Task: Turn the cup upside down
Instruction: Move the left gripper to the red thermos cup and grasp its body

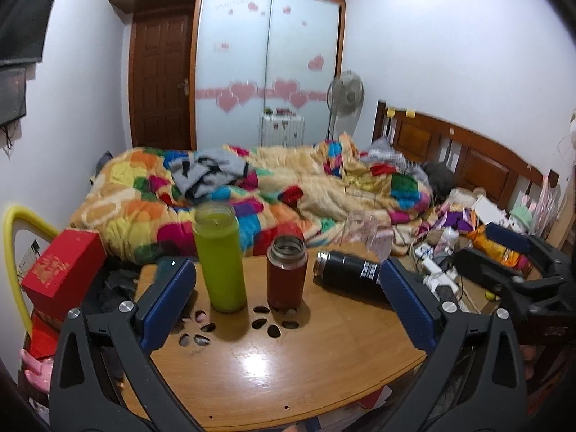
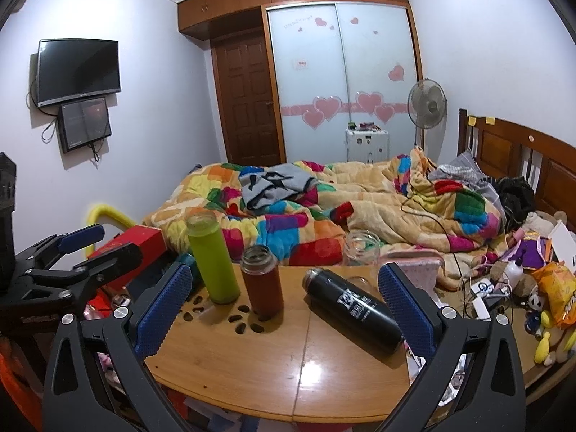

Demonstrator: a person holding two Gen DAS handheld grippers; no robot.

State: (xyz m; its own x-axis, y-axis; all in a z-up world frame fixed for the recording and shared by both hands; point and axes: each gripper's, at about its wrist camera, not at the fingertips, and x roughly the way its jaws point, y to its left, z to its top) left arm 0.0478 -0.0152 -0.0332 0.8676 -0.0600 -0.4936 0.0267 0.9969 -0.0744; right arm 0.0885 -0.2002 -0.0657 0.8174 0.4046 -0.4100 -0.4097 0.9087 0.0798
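Note:
On a round wooden table (image 1: 288,367) (image 2: 273,367) stand a green bottle (image 1: 220,259) (image 2: 212,259) and an open red-brown cup (image 1: 286,273) (image 2: 262,280), both upright. A black flask (image 1: 347,270) (image 2: 354,309) lies on its side to their right. A clear glass jar (image 1: 363,228) (image 2: 360,248) stands at the table's far edge. My left gripper (image 1: 284,306) is open and empty, its blue pads either side of the bottles. My right gripper (image 2: 284,309) is open and empty above the table's near half. Each gripper shows at the edge of the other's view.
A red box (image 1: 64,270) (image 2: 129,244) and a yellow tube (image 1: 14,252) lie left of the table. A bed with a colourful quilt (image 1: 252,194) (image 2: 324,201) is behind. Cables and toys (image 2: 522,288) clutter the right side.

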